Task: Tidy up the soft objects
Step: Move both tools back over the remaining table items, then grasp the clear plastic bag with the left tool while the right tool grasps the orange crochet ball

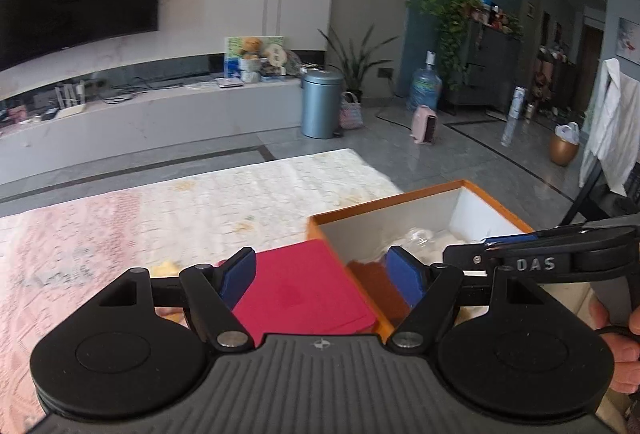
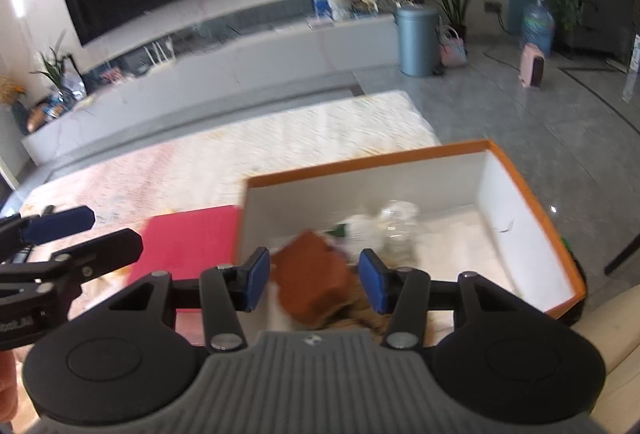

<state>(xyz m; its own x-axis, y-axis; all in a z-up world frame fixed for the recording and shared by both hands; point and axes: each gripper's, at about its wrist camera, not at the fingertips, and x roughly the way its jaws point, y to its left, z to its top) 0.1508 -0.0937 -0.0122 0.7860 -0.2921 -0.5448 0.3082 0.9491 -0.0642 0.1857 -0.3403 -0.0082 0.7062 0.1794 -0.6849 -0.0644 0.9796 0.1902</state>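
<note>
Now I hold my two grippers side by side above an orange box point(image 2: 532, 202) with white inner walls. My right gripper point(image 2: 314, 280) has its blue pads point(image 2: 256, 284) spread apart, and nothing is pinched between them. Under the gap I see a brown cloth point(image 2: 316, 284), lying crumpled in the near part of the box; the picture is blurred there, so I cannot tell if the cloth touches any pad. Behind the cloth, also inside the box, lie a clear crinkled plastic thing point(image 2: 398, 230) and something white and soft point(image 2: 460, 254) that I cannot name.

My left gripper point(image 1: 320, 276) is also spread wide and holds nothing. Through its fingers I see a red flat piece point(image 1: 304, 286) lying just beside the left wall of the box, touching it or nearly so. The box and the red piece rest on a pale patterned rug point(image 1: 200, 210). At the right edge of the left view a hand point(image 1: 620, 350) grips the handle of the other gripper.
</note>
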